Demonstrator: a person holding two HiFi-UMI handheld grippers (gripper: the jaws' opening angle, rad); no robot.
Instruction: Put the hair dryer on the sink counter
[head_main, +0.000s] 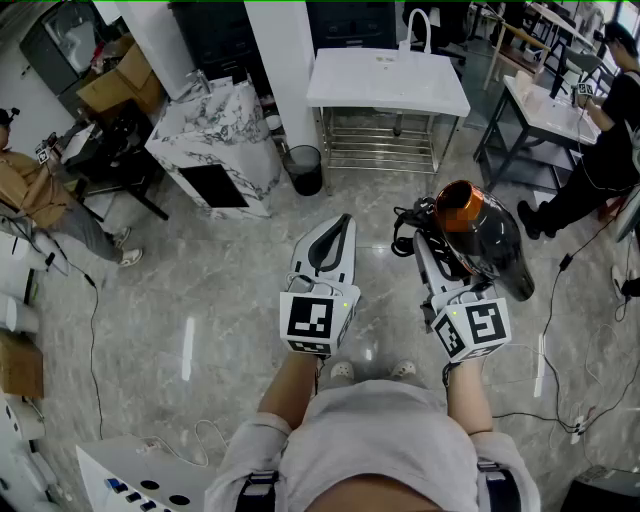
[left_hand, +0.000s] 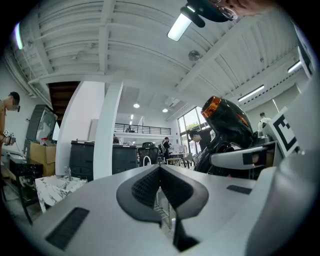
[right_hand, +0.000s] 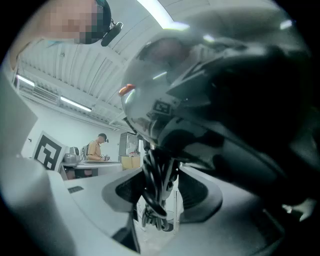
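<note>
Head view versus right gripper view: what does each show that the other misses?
Only the head view shows the white sink counter ahead and the left gripper, shut and empty. Only the right gripper view shows the coiled black cord sitting between the pads of the right gripper. Both show the glossy black hair dryer with its orange nozzle.

Hair dryer (head_main: 484, 238) glossy, seemingly plastic; floor (head_main: 200, 285) polished stone.

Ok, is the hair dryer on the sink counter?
No, off it: the right gripper holds the hair dryer above the floor, apart from the sink counter.
</note>
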